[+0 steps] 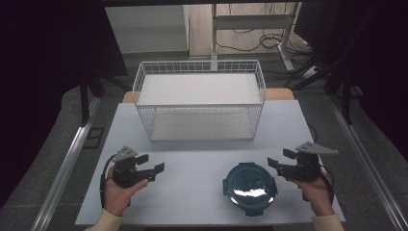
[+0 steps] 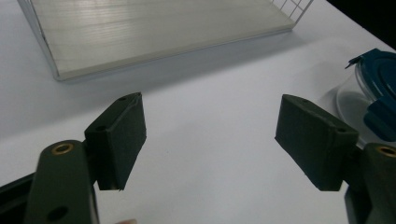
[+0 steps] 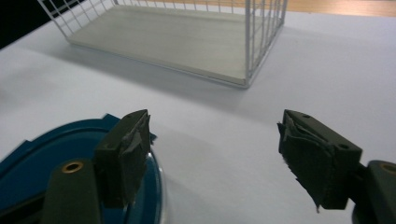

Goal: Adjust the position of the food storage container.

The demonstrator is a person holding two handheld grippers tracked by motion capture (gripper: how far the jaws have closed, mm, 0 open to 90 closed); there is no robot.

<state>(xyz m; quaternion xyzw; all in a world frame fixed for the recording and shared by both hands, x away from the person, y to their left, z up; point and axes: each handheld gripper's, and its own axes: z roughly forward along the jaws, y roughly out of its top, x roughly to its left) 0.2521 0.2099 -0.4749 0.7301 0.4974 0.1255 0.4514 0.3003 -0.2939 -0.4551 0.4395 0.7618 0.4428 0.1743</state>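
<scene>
Between two hand-held grippers sits a round blue-lidded container (image 1: 249, 188), in front of a white wire basket (image 1: 199, 103); left gripper (image 1: 147, 167) and right gripper (image 1: 279, 158) flank it, jaws spread, seemingly poised to grasp.

wire basket (image 1: 199, 98) far | blue lid (image 1: 250, 188) near-right | both hand-held grippers agape, empty

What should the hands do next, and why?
Probably slide the right gripper left toward the blue lid. Both grippers are open and hold nothing, the lid lies flat beside the right one, and the wire basket is empty.
</scene>
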